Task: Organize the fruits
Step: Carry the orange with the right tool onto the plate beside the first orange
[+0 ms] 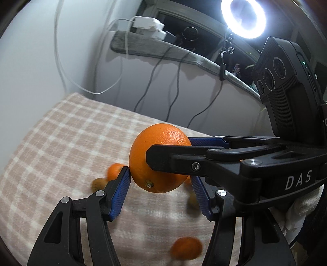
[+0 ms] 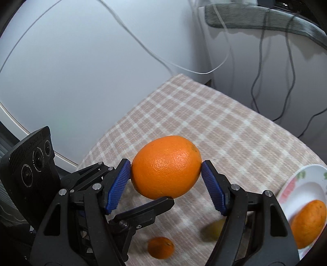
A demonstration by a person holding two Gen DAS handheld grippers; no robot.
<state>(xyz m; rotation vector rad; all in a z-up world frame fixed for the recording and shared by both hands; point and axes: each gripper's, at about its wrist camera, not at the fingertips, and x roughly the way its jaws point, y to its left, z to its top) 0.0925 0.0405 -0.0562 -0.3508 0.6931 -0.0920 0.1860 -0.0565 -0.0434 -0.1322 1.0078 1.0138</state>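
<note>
left gripper: you're clamping the big orange between both blue pads; jaws standing about half open, set by the fruit's width. Left pad touching its lower left side, right pad partly hidden behind the fruit.
right gripper: you're also gripping the same big orange, pads pressing on its two ends; jaws standing wide. From the left wrist view, one black finger is crossing in front of the fruit.
big orange: hanging in the air above the checked cloth, held by both tongs at once, stem end facing down toward the left camera.
other fruit on cloth: small orange lying below the grip, blurred; a greenish fruit beside it, too blurred to name; in the left view another small orange and a brown fruit lying behind the left pad.
plate: sitting at the right edge of the cloth, holding one more orange.
background: ring light shining top right, cables hanging down the wall.
</note>
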